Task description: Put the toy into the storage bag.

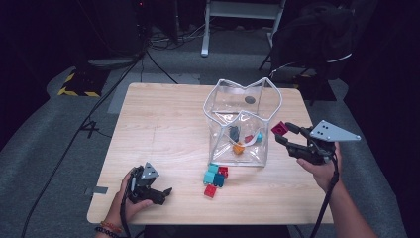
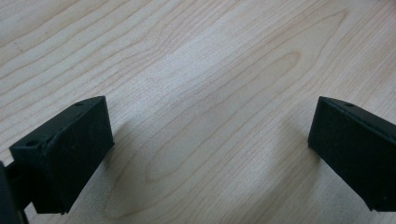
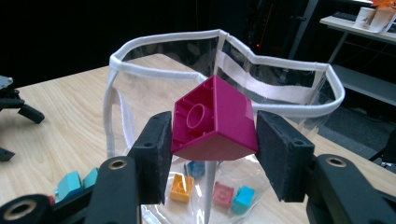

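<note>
Left gripper [image 1: 157, 194] sits lower left of the high view, resting low on the wooden table [image 1: 163, 124], jaws spread wide. Its own view confirms: both black pads apart, bare wood grain between them, nothing held.

Centre bottom of the high view: small cluster of loose bricks [image 1: 216, 177] on the table, teal and red, touching each other, just in front of the bag's near wall.

Centre, slightly right: clear plastic bag [image 1: 233, 89] with white trim, standing open. Inside on its floor: orange brick [image 1: 238, 148], a teal one, a red one, plus a dark piece I can't identify.

Right of centre: right gripper [image 1: 283, 134] held up off the table, just beside the bag's right rim, jaws clamped on a magenta brick [image 1: 280, 128]. In the right gripper view the magenta brick [image 3: 214, 119] sits tilted between both pads, hollow underside facing the camera, level with the bag's rim [image 3: 163, 39] and in front of it, not inside.
</note>
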`<state>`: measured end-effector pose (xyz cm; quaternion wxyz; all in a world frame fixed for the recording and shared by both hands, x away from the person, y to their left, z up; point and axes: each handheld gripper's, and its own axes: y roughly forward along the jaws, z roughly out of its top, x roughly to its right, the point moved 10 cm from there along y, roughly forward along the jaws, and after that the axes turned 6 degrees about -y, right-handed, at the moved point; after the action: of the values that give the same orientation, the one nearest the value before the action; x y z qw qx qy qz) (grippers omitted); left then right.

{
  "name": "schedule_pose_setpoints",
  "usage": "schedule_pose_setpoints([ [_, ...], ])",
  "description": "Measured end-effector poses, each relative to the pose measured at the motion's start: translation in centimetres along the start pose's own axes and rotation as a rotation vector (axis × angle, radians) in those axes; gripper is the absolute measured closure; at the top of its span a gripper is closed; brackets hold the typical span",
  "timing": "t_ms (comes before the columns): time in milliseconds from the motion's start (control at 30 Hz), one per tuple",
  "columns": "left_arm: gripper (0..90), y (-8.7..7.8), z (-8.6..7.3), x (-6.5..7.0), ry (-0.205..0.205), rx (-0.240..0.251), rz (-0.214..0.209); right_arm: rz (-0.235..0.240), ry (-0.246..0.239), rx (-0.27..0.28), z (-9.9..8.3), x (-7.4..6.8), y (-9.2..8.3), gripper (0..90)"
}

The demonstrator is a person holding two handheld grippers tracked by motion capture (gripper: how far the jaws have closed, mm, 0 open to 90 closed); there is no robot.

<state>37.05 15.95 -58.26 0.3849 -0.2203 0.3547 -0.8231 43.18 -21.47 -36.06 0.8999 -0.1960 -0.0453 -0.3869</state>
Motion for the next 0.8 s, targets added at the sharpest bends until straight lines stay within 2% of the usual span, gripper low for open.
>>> schedule_pose_setpoints([
  [467, 0.2, 0.0, 0.0, 0.0, 0.000, 0.000, 0.000, -0.043, 0.000, 0.009, 2.0, 1.9, 0.8, 47.9],
  [800, 0.1, 0.0, 0.0, -0.1, 0.004, 0.001, 0.002, -0.067, -0.004, -0.011, 2.8, 3.3, 1.9, 47.9],
])
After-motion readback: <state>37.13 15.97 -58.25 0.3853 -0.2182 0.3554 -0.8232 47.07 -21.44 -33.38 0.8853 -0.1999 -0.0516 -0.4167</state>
